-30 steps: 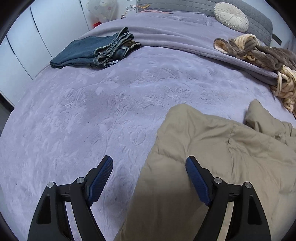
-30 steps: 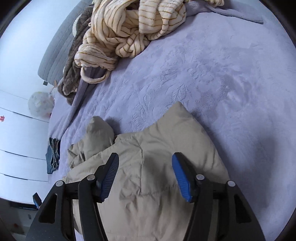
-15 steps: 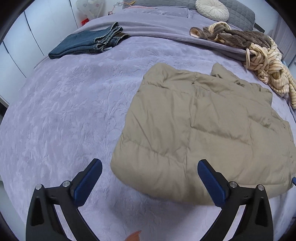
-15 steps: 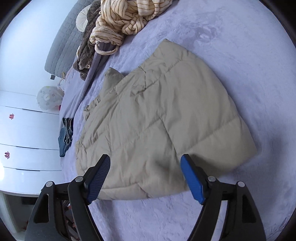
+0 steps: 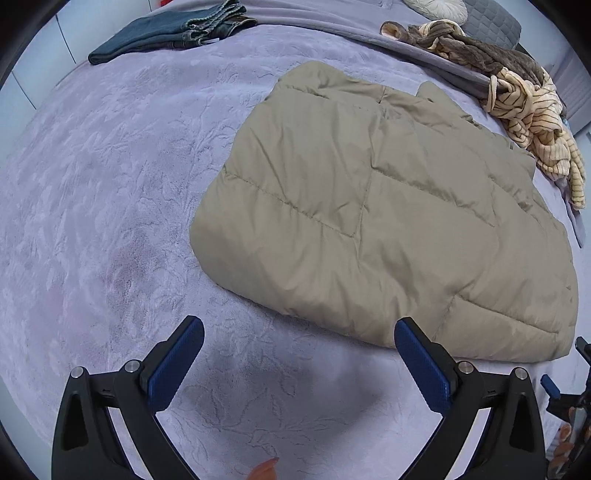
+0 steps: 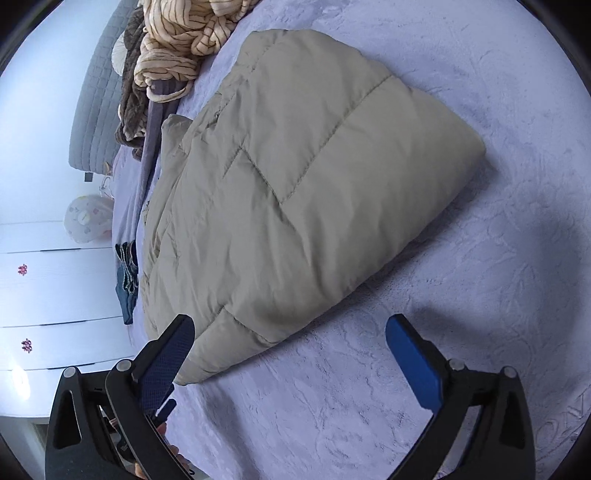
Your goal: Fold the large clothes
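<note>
A beige quilted puffer jacket [image 5: 369,206] lies folded flat on the lilac bed cover [image 5: 110,206]; in the right wrist view the same jacket [image 6: 295,184] fills the middle. My left gripper [image 5: 299,343] is open above bare cover just in front of the jacket's near edge, with nothing between its blue pads. My right gripper [image 6: 290,339] has its jaws opening wide; they hover over the near corner of the jacket and the cover beside it, pressing on nothing. The right gripper's edge shows at the far right of the left wrist view.
Folded blue jeans [image 5: 173,31] lie at the far left of the bed. A pile of striped cream and brown clothes [image 5: 517,92] sits at the far right by the grey headboard [image 6: 96,96]. White cupboards [image 6: 55,295] stand beyond the bed's left side.
Both grippers have pulled back from the jacket toward the near side of the bed and opened wider. The jacket now lies folded and free in front of them.
</note>
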Demonstrator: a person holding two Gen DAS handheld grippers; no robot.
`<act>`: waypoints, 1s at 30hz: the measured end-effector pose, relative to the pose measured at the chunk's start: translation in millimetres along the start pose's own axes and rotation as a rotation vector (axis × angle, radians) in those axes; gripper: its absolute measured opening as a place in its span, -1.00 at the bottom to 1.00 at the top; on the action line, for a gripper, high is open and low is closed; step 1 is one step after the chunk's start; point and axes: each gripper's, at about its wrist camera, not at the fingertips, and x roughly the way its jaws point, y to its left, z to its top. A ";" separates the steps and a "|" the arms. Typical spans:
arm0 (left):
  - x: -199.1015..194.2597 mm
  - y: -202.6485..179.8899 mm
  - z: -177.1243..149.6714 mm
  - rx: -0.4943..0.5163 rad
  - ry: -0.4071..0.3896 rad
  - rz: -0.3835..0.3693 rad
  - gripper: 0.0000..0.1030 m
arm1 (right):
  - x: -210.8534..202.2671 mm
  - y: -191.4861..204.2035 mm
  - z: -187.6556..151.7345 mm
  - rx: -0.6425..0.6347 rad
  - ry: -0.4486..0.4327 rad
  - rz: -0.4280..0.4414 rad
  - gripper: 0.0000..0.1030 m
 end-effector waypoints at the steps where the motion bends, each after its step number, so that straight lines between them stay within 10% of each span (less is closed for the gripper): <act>1: 2.3 1.3 0.1 -0.012 0.006 -0.015 1.00 | 2.7 -2.8 1.1 0.016 0.000 0.008 1.00; 8: 25.0 23.2 2.6 -0.155 0.033 -0.108 1.00 | 16.7 -13.0 11.2 0.107 -0.017 0.088 1.00; 14: 67.8 44.3 3.2 -0.362 0.113 -0.382 1.00 | 43.2 -17.7 21.7 0.200 0.025 0.237 1.00; 21: 82.6 34.1 37.2 -0.414 0.030 -0.400 0.97 | 76.3 -3.2 36.7 0.214 0.029 0.319 1.00; 25: 83.0 36.4 41.4 -0.452 -0.011 -0.455 -0.21 | 78.7 -8.1 38.2 0.260 0.041 0.326 0.92; 28: 67.4 36.9 38.5 -0.387 -0.054 -0.467 -0.63 | 76.4 -14.8 35.1 0.305 0.053 0.304 -0.14; 30: 53.1 29.9 39.4 -0.309 -0.079 -0.425 -0.69 | 70.1 -15.7 30.8 0.308 0.042 0.321 -0.40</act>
